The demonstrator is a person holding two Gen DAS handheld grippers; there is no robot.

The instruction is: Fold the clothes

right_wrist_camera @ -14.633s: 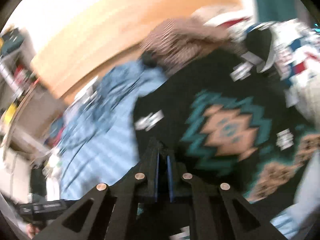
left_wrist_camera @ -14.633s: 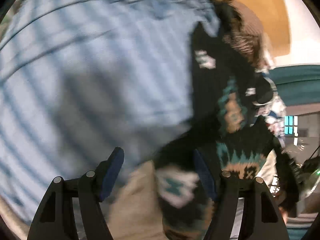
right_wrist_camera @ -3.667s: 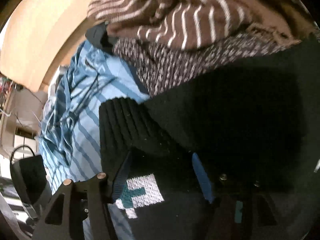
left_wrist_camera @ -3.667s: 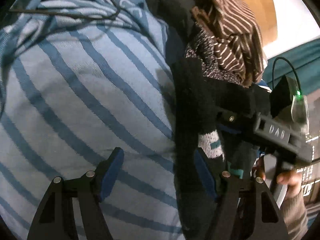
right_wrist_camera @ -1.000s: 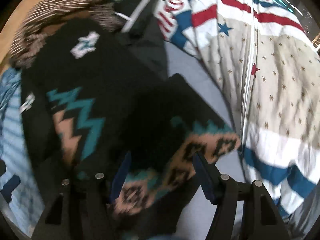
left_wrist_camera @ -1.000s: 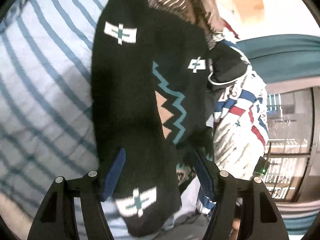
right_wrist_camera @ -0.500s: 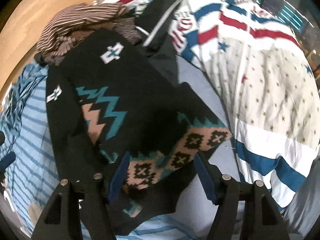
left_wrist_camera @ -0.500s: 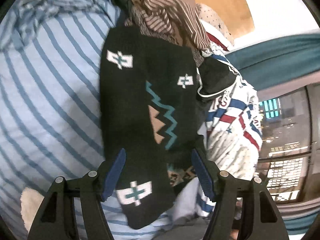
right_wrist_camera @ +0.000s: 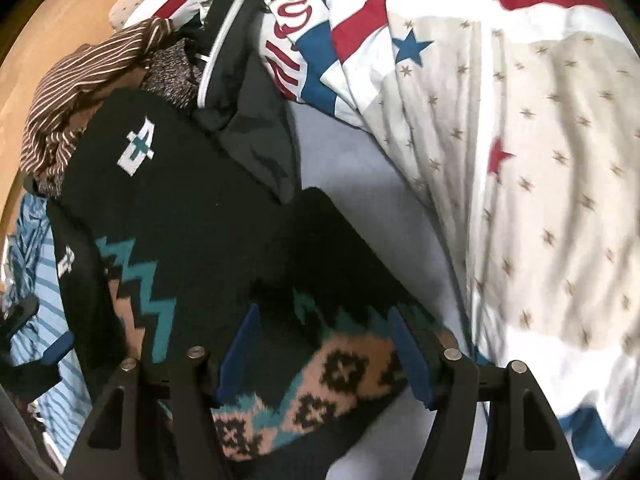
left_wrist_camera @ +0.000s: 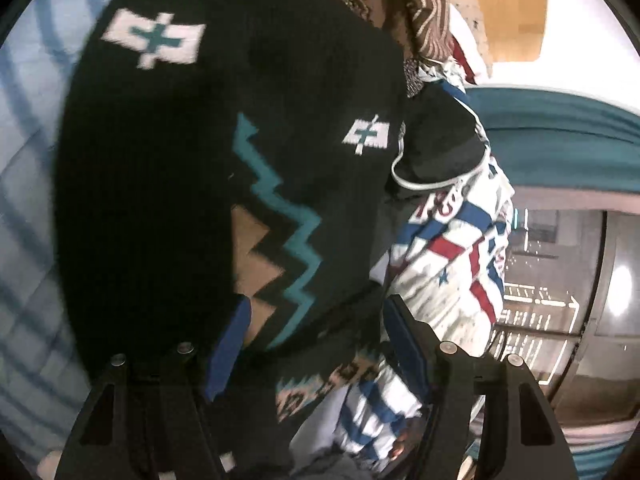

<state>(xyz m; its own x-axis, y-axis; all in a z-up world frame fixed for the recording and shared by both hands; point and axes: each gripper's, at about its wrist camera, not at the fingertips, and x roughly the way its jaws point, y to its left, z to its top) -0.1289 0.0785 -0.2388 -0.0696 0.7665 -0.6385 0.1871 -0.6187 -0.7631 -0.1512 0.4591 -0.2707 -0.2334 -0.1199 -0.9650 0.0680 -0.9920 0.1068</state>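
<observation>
Spread across a bed, largest first: blue-striped bedding [left_wrist_camera: 24, 208] at nine o'clock in the left wrist view, star-and-stripe quilt [right_wrist_camera: 520, 152] filling twelve to four o'clock in the right wrist view. Between them, flat and lengthwise, black patterned sweater [right_wrist_camera: 180, 220], already narrowed by folding, patterned hem end nearest both cameras, at six o'clock.

Left tongs [left_wrist_camera: 316, 344] spread wide, low over the sweater's near end, pinching nothing; whether the blue pads touch the knit cannot be told. Right tongs [right_wrist_camera: 324, 348] likewise spread, straddling the tan-and-teal hem band, nothing pinched.

Probable step: gripping the near end at two corners for the crosswise fold toward twelve o'clock. Best done by seating each pad fully around all layers, lifting both corners level, laying edge onto edge without dragging.

In the way: brown striped garment [right_wrist_camera: 84, 80] and dark jacket with white piping [right_wrist_camera: 240, 92] crowding the far end at eleven to twelve o'clock; likely snagging there. Quilt just beside the sweater at three o'clock.
</observation>
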